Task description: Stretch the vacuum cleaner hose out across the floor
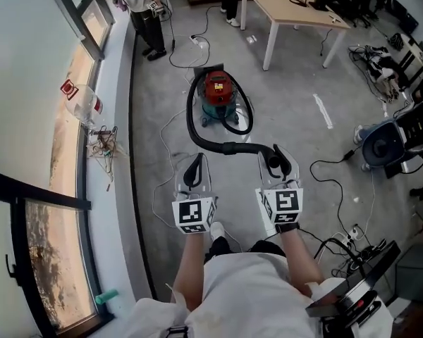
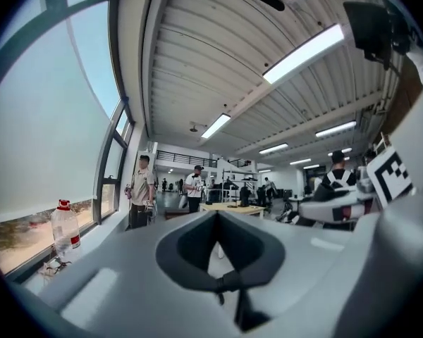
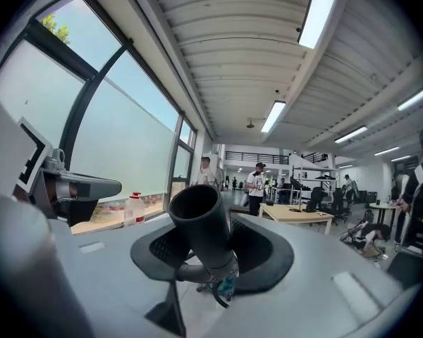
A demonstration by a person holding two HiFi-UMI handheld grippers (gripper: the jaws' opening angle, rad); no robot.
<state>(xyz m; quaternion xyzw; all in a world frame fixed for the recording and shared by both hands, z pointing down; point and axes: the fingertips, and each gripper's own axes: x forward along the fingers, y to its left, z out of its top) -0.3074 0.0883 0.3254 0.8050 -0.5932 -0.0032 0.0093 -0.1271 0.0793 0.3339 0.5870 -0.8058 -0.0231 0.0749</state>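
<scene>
A red and teal vacuum cleaner (image 1: 218, 94) stands on the grey floor ahead of me. Its black hose (image 1: 197, 134) leaves the body, loops round its left side and runs right to my right gripper (image 1: 276, 153). That gripper is shut on the hose's open end (image 3: 199, 227), which sticks out towards the camera between the black pads. The right gripper (image 3: 215, 224) is held level, well above the floor. My left gripper (image 1: 195, 159) hangs beside it to the left, apart from the hose. In its own view the left gripper (image 2: 217, 218) is shut with nothing in it.
A window ledge (image 1: 116, 139) runs along the left with a plastic bottle (image 1: 84, 103) and some wires. A wooden table (image 1: 296, 9) and people (image 1: 146, 13) are at the back. An office chair (image 1: 391, 143) and floor cables (image 1: 335, 189) lie to the right.
</scene>
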